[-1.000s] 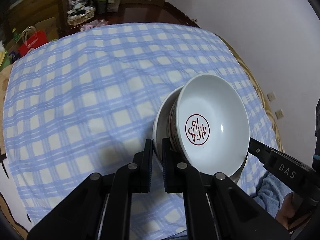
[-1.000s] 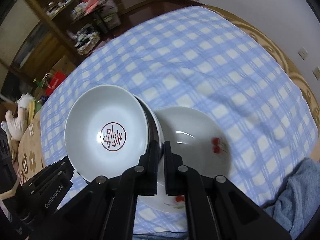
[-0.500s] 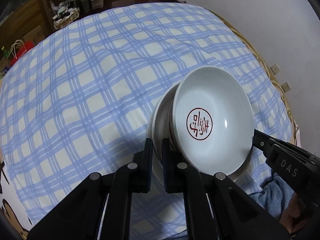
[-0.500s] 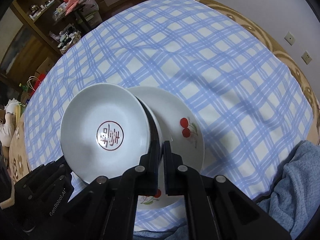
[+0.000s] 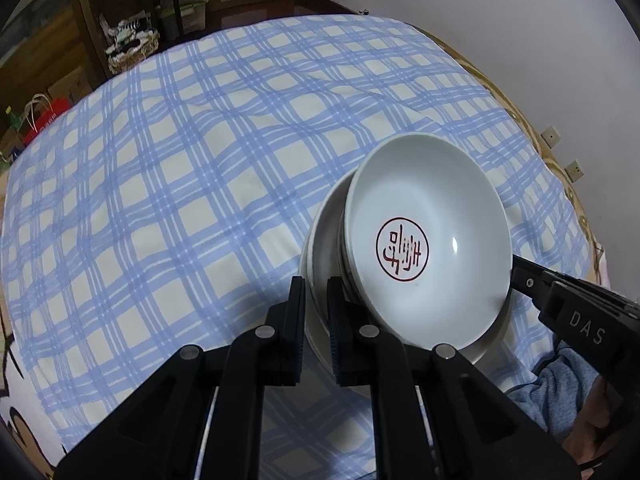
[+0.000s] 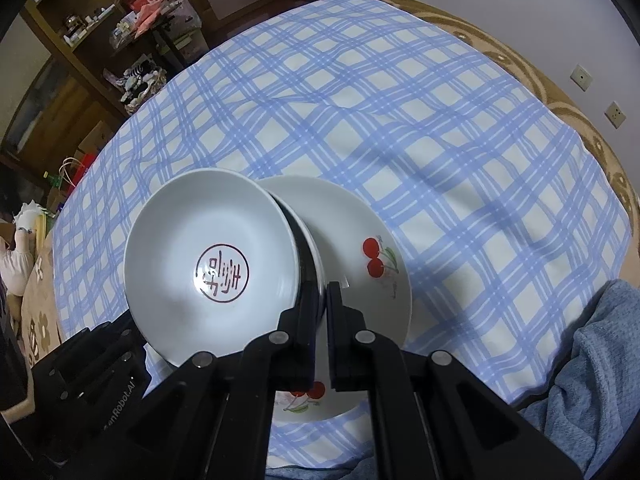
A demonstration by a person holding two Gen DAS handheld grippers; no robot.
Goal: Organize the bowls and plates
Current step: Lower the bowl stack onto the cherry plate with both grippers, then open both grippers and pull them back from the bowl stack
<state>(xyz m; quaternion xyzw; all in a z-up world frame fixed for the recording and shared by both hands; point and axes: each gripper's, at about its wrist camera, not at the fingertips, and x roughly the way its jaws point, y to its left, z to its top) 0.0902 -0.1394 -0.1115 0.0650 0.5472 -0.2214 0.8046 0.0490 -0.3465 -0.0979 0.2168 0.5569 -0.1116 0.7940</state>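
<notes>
A white bowl with a red seal mark (image 5: 428, 236) (image 6: 208, 264) rests in a white cherry plate (image 6: 360, 264) (image 5: 320, 232), whose rim shows behind the bowl in the left wrist view. My left gripper (image 5: 316, 312) is shut on the plate's left rim. My right gripper (image 6: 320, 312) is shut on the bowl's rim, its black body (image 5: 568, 312) reaching in from the right. The stack is held tilted just above the blue checked tablecloth (image 5: 180, 184) (image 6: 440, 120) near its front edge. The left gripper's body (image 6: 88, 368) shows at lower left in the right wrist view.
A blue-grey towel (image 6: 592, 360) (image 5: 560, 384) lies at the table's front right edge. Wooden shelves with clutter (image 6: 120, 40) and a basket (image 5: 132, 44) stand beyond the far edge. A white wall with sockets (image 6: 580, 76) is on the right.
The bowl and plate have moved together toward the table's front; the cherry plate now shows more fully under the bowl. Both grippers stay shut.
</notes>
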